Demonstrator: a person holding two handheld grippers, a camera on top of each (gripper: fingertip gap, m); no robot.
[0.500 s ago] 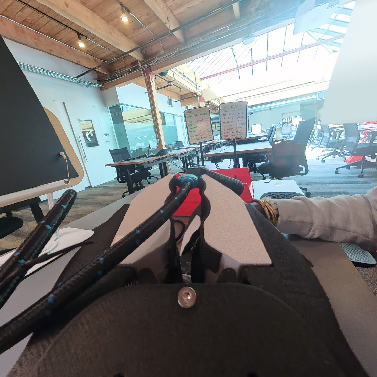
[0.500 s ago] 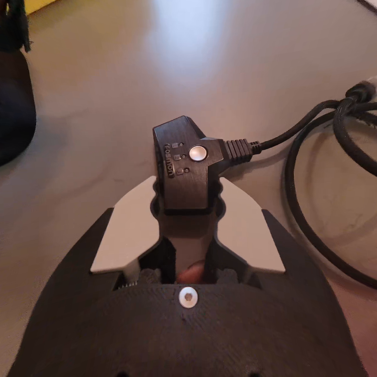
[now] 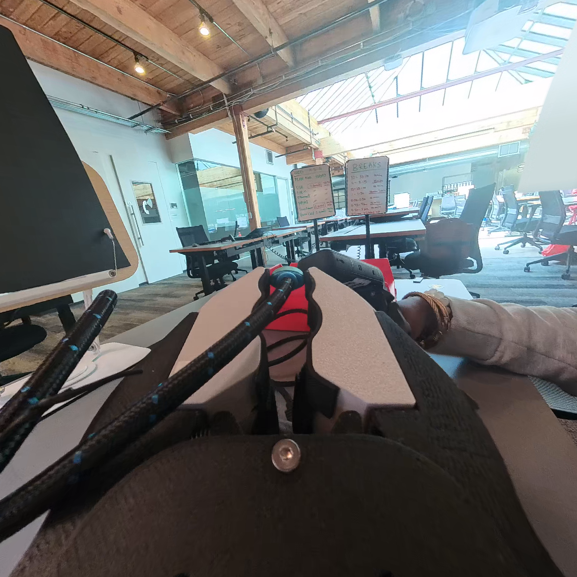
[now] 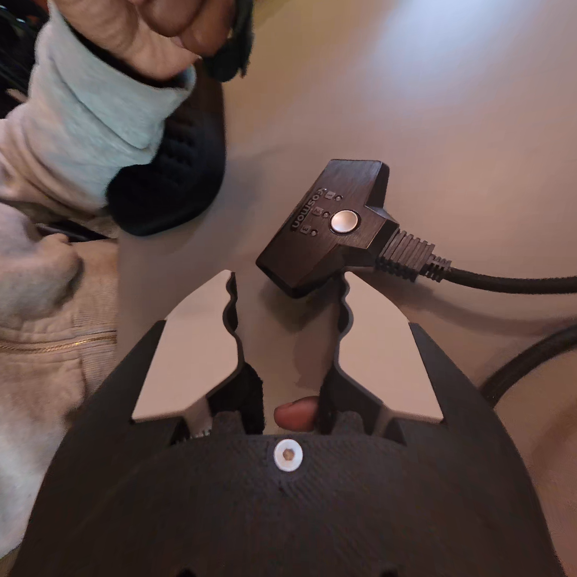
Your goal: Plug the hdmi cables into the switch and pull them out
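In the left wrist view my left gripper (image 3: 285, 274) is shut on the blue-collared end of a black braided HDMI cable (image 3: 187, 371). The cable trails down to the left, and a second stretch of it (image 3: 62, 352) lies beside it. In the right wrist view the black switch (image 4: 324, 231) lies tilted on the table (image 4: 406, 93), its own cable (image 4: 499, 282) running off to the right. My right gripper (image 4: 288, 274) is open and empty, and its right fingertip is just beside the switch's near corner. The right gripper also shows in the left wrist view (image 3: 349, 274), just beyond my left gripper's tips.
A dark monitor (image 3: 40, 187) stands on the left and a red box (image 3: 290, 312) sits behind the fingers. A person's sleeve (image 3: 499, 331) reaches in from the right. In the right wrist view a hand and sleeve (image 4: 78, 109), a dark pad (image 4: 175, 187) and a cable loop (image 4: 524, 359) lie around the switch.
My right gripper has opened, let go of the switch and drawn back; the switch now lies turned on the table. My left gripper still holds the cable end.
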